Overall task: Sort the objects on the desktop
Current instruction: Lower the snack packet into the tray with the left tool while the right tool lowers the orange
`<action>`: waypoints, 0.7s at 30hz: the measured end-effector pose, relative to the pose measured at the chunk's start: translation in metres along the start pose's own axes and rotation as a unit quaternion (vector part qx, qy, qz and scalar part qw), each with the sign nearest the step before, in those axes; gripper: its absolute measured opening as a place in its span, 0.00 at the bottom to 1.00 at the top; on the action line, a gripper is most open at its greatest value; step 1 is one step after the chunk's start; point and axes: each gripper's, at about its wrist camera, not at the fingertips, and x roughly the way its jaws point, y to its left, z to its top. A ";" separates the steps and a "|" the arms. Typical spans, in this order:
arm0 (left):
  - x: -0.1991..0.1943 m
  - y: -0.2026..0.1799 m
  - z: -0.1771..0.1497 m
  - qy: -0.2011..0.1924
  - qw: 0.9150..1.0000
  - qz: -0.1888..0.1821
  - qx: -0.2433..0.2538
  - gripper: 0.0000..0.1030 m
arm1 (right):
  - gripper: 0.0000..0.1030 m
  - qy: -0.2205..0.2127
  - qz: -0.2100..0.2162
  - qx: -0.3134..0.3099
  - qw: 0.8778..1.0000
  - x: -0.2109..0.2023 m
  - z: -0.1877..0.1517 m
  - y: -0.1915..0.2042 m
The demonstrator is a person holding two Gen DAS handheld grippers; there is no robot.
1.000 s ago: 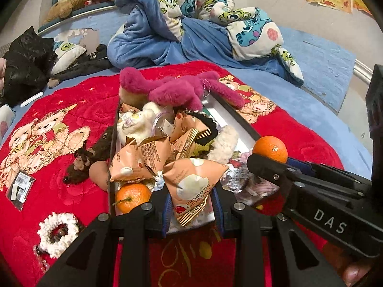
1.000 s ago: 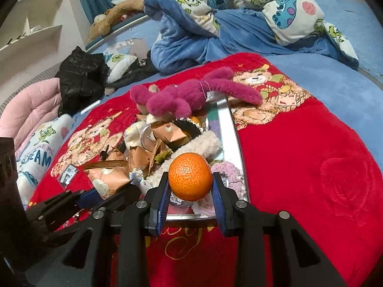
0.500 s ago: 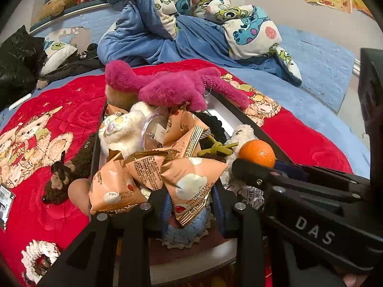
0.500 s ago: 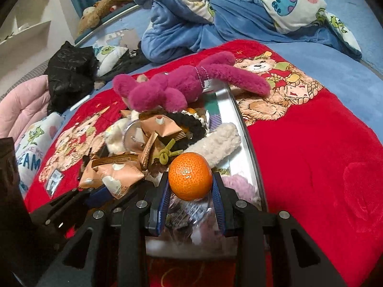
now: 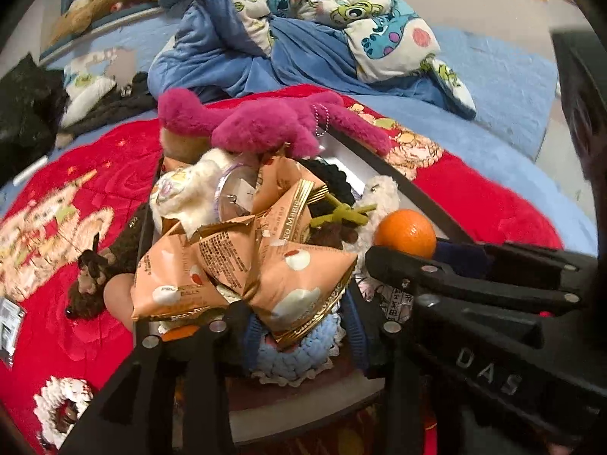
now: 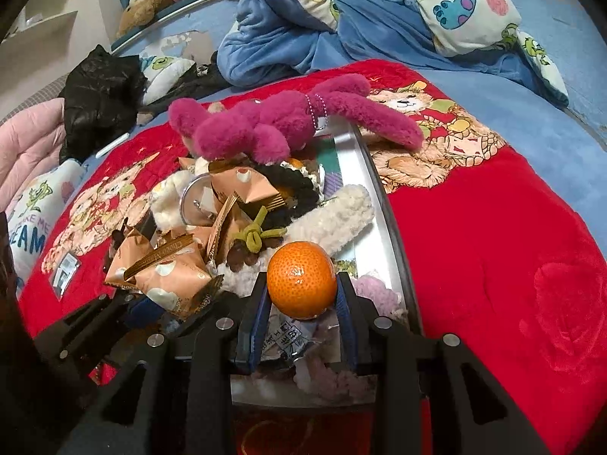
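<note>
— What have the fingers got?

— The right gripper [image 6: 301, 316] has its fingers clamped on a mandarin [image 6: 301, 280], one blue pad against each side. The left gripper [image 5: 301, 335] is clenched on the lower corner of an orange snack packet [image 5: 299, 292], which stands up between its fingers.

— Where are both?

— Over the near end of a long silver tray [image 6: 373, 193] that lies on the red blanket [image 6: 493, 235]. In the left wrist view the right gripper [image 5: 402, 261] reaches in from the right, the mandarin [image 5: 405, 233] at its tip just beside the packet.

— And under them?

— A blue crocheted piece [image 5: 299, 356] lies below the left fingers; a clear wrapper with print [image 6: 286, 337] and a lilac fluffy thing [image 6: 373, 292] lie below the right ones.

— Further out?

— More orange packets [image 5: 178, 288], an olive knotted hair tie [image 6: 258, 237], a cream fuzzy band [image 6: 334, 220] and a black scrunchie [image 6: 296, 189] are heaped in the tray. A magenta plush toy [image 6: 273, 129] sprawls across its far end. A brown plush [image 5: 93, 276] lies on the blanket left of the tray, and a blue cartoon quilt [image 6: 341, 3] is bunched on the bed behind.
</note>
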 end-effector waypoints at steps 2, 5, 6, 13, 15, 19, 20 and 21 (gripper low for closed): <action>0.000 -0.001 0.000 0.000 1.000 0.007 0.003 0.44 | 0.35 0.003 -0.004 -0.004 1.000 0.001 -0.001 0.001; 0.000 0.002 0.000 -0.001 1.000 -0.004 -0.002 0.50 | 0.37 0.003 0.004 -0.004 1.000 -0.001 -0.002 0.000; -0.001 0.002 0.000 -0.002 1.000 -0.002 -0.001 0.52 | 0.39 0.002 0.004 -0.003 1.000 -0.002 -0.002 -0.001; -0.009 -0.001 -0.003 0.000 1.000 -0.008 0.003 0.68 | 0.46 -0.007 -0.015 -0.013 1.000 -0.007 -0.002 0.000; -0.013 -0.003 -0.004 -0.001 1.000 -0.019 0.009 0.83 | 0.49 -0.009 -0.013 -0.010 1.000 -0.008 -0.002 -0.002; -0.017 -0.002 -0.004 -0.008 1.000 -0.021 0.008 0.95 | 0.66 -0.017 -0.005 -0.018 1.000 -0.014 -0.001 0.002; -0.018 -0.002 -0.003 -0.009 0.999 -0.035 0.005 0.97 | 0.70 -0.020 -0.012 -0.021 1.000 -0.016 -0.001 0.003; -0.020 -0.003 -0.003 -0.013 0.999 -0.041 0.005 1.00 | 0.78 -0.022 -0.016 -0.021 0.999 -0.017 -0.001 0.004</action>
